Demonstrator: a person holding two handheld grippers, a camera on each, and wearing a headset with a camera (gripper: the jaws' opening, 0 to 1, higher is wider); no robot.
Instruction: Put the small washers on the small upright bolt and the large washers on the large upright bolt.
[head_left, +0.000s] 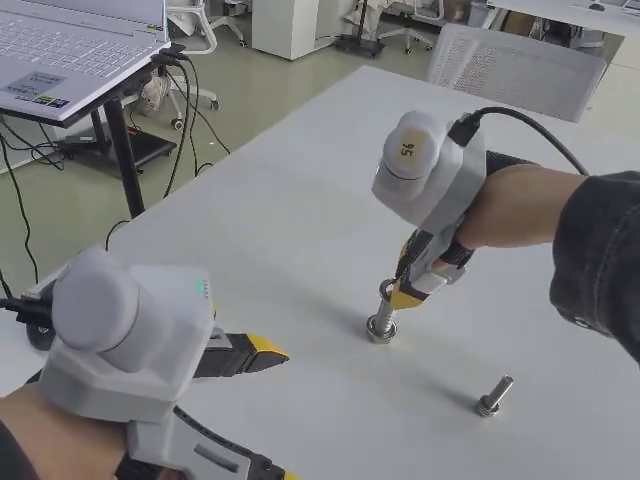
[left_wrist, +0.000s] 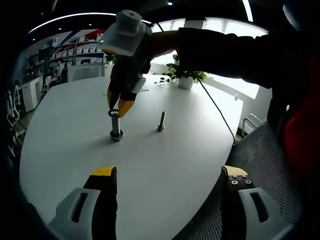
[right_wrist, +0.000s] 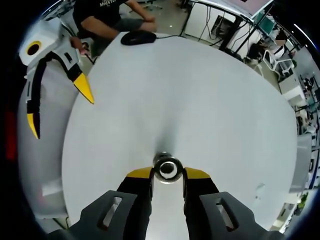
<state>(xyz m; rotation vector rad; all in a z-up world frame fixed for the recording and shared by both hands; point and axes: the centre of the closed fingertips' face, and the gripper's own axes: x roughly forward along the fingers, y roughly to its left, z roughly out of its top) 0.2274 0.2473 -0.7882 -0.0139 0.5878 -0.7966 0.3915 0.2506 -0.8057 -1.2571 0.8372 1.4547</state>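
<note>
We see the right gripper (right_wrist: 167, 173) with its jaws clenched on a washer (right_wrist: 167, 167), one yellow tip on each side of the ring. In the left gripper view the washer (left_wrist: 114, 113) sits at the very top of the large bolt (left_wrist: 116, 129). That bolt stands upright on the white table (head_left: 300, 220), with the right gripper (head_left: 400, 296) pointing down over it. The small bolt (head_left: 492, 394) stands on the table near the large bolt (head_left: 382, 320), apart from it and untouched by either gripper; we see it (left_wrist: 161, 121) upright in the left gripper view.

The left gripper (left_wrist: 169, 172) has its jaws spread wide and released, grasping nothing. We find it (head_left: 276, 412) low at the near edge of the table, well apart from both bolts. Beyond the far table edge we see a grey mesh chair (head_left: 515, 65), and a laptop (head_left: 70, 40) on a stand to the left.
</note>
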